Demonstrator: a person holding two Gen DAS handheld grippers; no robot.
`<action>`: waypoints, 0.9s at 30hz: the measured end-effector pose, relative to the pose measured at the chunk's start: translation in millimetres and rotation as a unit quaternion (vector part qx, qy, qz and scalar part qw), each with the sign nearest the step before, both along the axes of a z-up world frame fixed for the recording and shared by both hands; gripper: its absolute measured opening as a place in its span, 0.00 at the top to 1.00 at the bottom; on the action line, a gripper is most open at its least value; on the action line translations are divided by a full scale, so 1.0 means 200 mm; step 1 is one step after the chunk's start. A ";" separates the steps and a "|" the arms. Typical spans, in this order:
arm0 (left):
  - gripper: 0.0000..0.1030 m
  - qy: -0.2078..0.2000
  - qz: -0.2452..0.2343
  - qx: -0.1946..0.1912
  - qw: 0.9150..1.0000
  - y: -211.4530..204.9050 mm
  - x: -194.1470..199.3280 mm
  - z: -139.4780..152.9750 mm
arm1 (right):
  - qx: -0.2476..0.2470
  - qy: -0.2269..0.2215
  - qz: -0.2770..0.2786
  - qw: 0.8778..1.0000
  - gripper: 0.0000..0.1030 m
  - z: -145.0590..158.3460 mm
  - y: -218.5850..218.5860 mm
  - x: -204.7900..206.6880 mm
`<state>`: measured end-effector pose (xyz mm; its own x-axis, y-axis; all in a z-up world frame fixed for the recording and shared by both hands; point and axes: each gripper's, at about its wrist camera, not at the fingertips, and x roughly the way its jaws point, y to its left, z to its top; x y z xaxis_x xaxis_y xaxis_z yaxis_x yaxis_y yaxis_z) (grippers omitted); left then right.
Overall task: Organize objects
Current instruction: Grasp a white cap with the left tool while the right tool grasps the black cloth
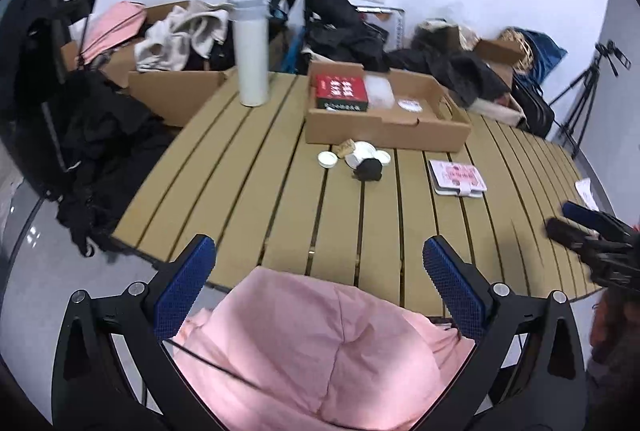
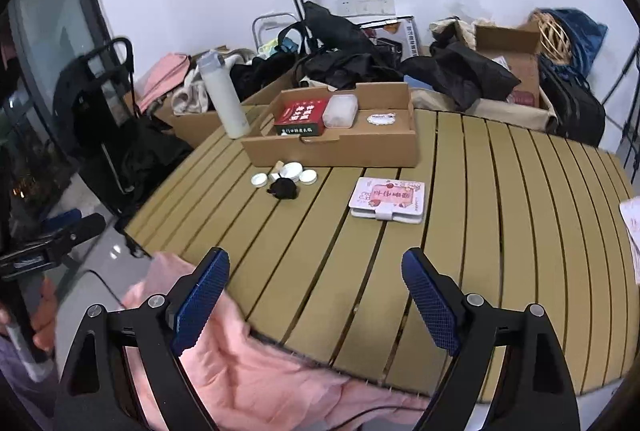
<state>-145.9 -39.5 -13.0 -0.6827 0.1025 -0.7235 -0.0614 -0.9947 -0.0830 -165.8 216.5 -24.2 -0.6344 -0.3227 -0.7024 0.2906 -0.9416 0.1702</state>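
While both tools, left tool (image 1: pixel 319 273) and right tool (image 2: pixel 316 289), are gaping empty above the tabletop (image 2: pixel 500 191), nothing is being held; reaching the loose white lids (image 2: pixel 298 173) is likely coming next.

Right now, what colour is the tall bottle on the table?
White, with a greyish lid; the tall bottle shows best in the left wrist view.

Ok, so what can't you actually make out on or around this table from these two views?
- Print on the pink card case: both views, too small and blurred.
- Contents of the clear tub in the cardboard tray: right wrist view, cloudy plastic.
- Small black thing by the white lids: left wrist view, too small to tell.
- Paper at the table's right side: cut off by the lens edge.
- Near table edge: left wrist view, covered by pink cloth.
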 end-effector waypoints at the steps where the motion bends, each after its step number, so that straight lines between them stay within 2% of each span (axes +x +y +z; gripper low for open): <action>1: 0.00 0.001 -0.007 -0.003 1.000 0.00 -0.03 -0.02 | -0.001 -0.011 0.008 1.000 0.12 -0.05 -0.03 -0.05; 4: 0.00 0.013 -0.035 -0.024 0.999 -0.02 -0.19 -0.08 | -0.020 -0.031 0.040 0.999 0.19 -0.19 -0.14 -0.24; 7: 0.01 0.006 -0.055 -0.051 0.997 -0.03 -0.42 -0.17 | -0.019 -0.036 0.059 0.997 0.19 -0.32 -0.29 -0.48; 9: 0.07 -0.002 -0.063 -0.055 0.996 -0.03 -0.58 -0.25 | -0.002 -0.044 0.072 0.996 0.23 -0.41 -0.44 -0.64; 12: 0.13 -0.013 -0.096 -0.035 0.995 -0.02 -0.80 -0.39 | 0.023 -0.051 0.081 0.995 0.33 -0.55 -0.61 -0.84; 14: 0.17 -0.024 -0.116 -0.043 0.992 0.01 -0.93 -0.48 | 0.054 -0.045 0.078 0.994 0.38 -0.64 -0.68 -0.94; 15: 0.18 -0.028 -0.121 -0.047 0.991 0.02 -0.98 -0.52 | 0.064 -0.044 0.078 0.994 0.45 -0.66 -0.69 -0.97; 16: 0.20 -0.032 -0.127 -0.046 0.990 0.03 -1.02 -0.56 | 0.054 -0.055 0.080 0.994 0.59 -0.68 -0.68 -0.99; 18: 0.30 -0.046 -0.135 -0.046 0.989 0.05 -1.10 -0.63 | 0.021 -0.059 0.080 0.995 0.59 -0.68 -0.63 -0.98; 21: 0.32 -0.062 -0.151 -0.044 0.986 0.09 -1.17 -0.71 | 0.026 -0.053 0.078 0.995 0.60 -0.66 -0.55 -0.94; 22: 0.35 -0.071 -0.155 -0.048 0.984 0.11 -1.19 -0.73 | 0.016 -0.056 0.072 0.996 0.60 -0.65 -0.51 -0.92; 25: 0.56 -0.074 -0.154 -0.056 0.984 0.15 -1.20 -0.77 | -0.012 -0.061 0.048 0.997 0.60 -0.60 -0.39 -0.88; 26: 0.73 -0.073 -0.158 -0.056 0.983 0.16 -1.20 -0.77 | -0.015 -0.060 0.039 0.997 0.60 -0.58 -0.34 -0.86; 27: 0.75 -0.076 -0.161 -0.055 0.983 0.16 -1.20 -0.76 | -0.018 -0.060 0.036 0.997 0.60 -0.57 -0.32 -0.85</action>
